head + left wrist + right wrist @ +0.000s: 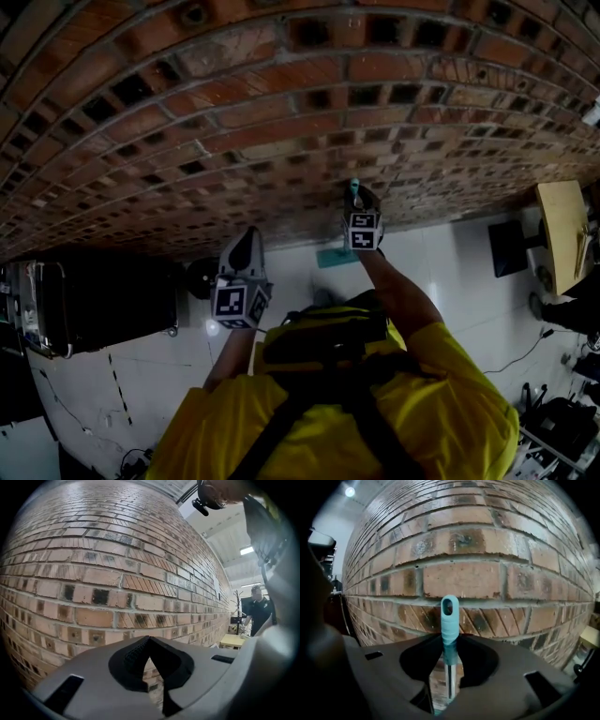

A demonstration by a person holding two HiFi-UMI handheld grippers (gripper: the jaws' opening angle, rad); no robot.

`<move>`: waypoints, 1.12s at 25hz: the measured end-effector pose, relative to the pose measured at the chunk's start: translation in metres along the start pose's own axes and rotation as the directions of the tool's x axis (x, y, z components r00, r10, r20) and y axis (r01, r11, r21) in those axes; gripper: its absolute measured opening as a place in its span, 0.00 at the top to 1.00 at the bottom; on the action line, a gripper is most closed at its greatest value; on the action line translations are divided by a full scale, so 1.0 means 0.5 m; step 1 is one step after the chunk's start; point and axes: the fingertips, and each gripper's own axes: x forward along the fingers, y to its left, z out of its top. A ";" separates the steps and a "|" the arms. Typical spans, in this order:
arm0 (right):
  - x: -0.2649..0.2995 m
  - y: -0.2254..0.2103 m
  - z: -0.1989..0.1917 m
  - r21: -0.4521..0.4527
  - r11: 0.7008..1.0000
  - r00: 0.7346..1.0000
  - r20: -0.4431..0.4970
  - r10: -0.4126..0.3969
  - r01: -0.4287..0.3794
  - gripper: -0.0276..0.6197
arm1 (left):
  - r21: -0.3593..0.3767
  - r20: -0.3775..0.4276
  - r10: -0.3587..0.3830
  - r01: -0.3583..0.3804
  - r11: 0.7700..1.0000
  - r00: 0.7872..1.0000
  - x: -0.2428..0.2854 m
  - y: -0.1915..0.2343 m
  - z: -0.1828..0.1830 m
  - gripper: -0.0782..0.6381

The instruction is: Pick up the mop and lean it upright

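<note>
Right gripper view shows the mop handle (450,613) upright against the brick wall (464,578), untouched between the parted jaws of my right gripper (450,660); my left gripper (150,644) is closed and empty; the leaning seems done, and I only need to draw back.

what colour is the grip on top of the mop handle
Teal grip over a silvery metal shaft; it shows best in the right gripper view.

Yellow shirt (441,394), dark harness straps (314,412), grey left gripper (249,236), right gripper (355,189), black-and-white marker cubes (241,302)
</note>
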 end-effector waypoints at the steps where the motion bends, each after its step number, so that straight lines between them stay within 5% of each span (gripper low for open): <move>1: -0.002 0.000 0.001 0.002 1.000 1.000 0.000 0.000 0.000 0.78 | -0.001 -0.001 -0.004 0.004 1.000 1.000 0.000 -0.004 0.001 0.89; 5: -0.046 -0.013 -0.003 0.008 1.000 1.000 0.009 -0.004 0.004 0.78 | 0.003 0.076 -0.027 0.027 1.000 0.997 0.001 -0.016 0.015 0.89; 8: -0.113 -0.006 0.008 -0.006 0.999 0.998 0.050 0.032 -0.032 0.78 | -0.005 0.057 -0.040 0.040 0.999 0.998 0.004 -0.023 0.002 0.89; 14: -0.259 0.003 0.110 -0.014 0.997 0.983 0.170 0.077 -0.076 0.78 | -0.004 0.092 -0.059 0.060 0.998 0.994 0.009 -0.038 0.018 0.89; 23: -0.481 0.026 0.385 -0.079 0.986 0.901 0.401 0.166 -0.147 0.79 | -0.017 0.145 -0.082 0.085 0.996 0.986 -0.002 -0.048 0.058 0.89; 28: -0.561 0.030 0.477 -0.107 0.980 0.856 0.479 0.198 -0.167 0.80 | -0.018 0.156 -0.103 0.107 0.994 0.982 -0.010 -0.061 0.072 0.89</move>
